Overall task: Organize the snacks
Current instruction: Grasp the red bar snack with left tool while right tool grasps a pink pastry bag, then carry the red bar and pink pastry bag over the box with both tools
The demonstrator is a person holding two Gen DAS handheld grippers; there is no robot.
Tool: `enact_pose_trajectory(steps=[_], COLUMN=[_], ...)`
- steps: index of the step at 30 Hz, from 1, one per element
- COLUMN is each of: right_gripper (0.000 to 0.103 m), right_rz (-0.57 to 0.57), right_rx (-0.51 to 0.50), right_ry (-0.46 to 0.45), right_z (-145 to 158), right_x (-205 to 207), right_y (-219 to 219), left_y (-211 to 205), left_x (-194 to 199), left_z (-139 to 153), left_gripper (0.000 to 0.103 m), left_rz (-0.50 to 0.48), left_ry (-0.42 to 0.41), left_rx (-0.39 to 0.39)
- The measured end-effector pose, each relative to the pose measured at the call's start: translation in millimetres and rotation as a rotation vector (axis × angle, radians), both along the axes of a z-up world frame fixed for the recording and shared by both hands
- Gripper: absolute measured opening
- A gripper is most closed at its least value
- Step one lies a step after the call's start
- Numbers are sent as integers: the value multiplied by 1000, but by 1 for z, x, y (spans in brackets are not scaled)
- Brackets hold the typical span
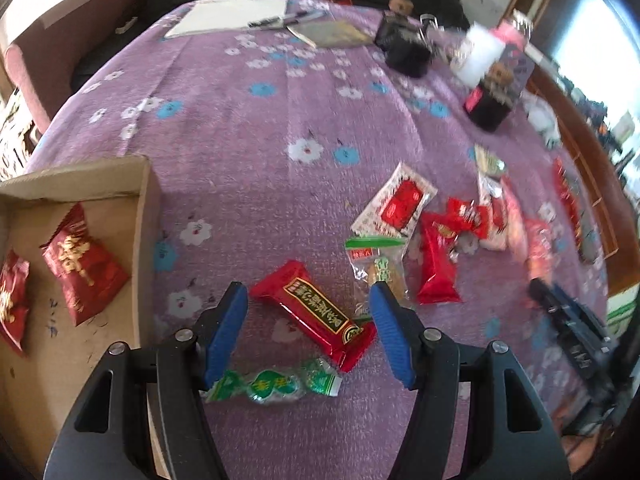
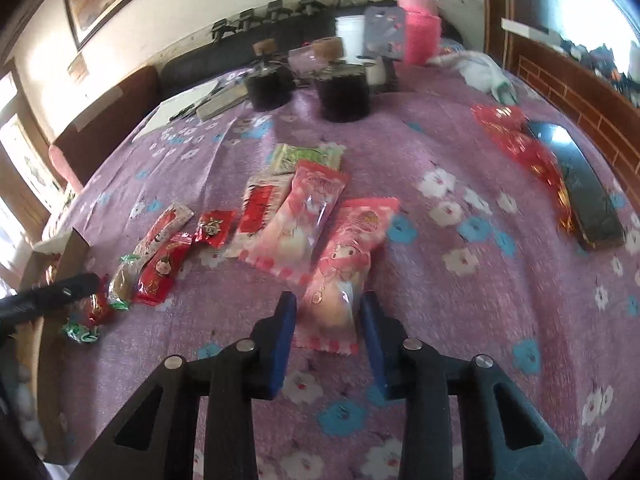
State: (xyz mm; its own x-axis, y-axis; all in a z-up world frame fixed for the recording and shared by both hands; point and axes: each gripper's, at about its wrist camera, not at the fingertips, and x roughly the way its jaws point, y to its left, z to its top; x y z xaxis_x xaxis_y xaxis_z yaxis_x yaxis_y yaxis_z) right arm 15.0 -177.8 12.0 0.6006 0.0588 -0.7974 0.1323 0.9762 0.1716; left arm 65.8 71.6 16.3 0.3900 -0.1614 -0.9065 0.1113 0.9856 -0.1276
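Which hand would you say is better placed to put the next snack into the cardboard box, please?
Probably the left. Its tool hangs open over the red bar, right beside the cardboard box. The right tool brackets the pink packet, farther from the box.

I see a pink cartoon-printed snack pack (image 2: 347, 264) lying flat nearest me, its twin (image 2: 298, 224) just left, red packets (image 2: 162, 270) scattered further left.
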Motion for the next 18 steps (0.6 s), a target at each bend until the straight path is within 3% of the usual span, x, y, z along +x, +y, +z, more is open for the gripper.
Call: enact_pose_trajectory(steps=[1, 3, 8, 18], right_gripper=[34, 32, 30, 29], right_rz=[-2, -4, -7, 10], right_rx=[12, 38, 117, 168], right_ry=[-2, -11, -31, -149], right_z=[0, 0, 2, 23], right_x=[-1, -3, -4, -21], right_y=[-3, -8, -20, -20], left_y=[0, -2, -7, 7], left_x=[0, -2, -14, -50], left_z=[-1, -2, 9, 54], left_gripper=[61, 31, 30, 30], left_rz=[-2, -13, -34, -62], left_ry=[-4, -10, -52, -130], left_rx=[2, 9, 3, -172])
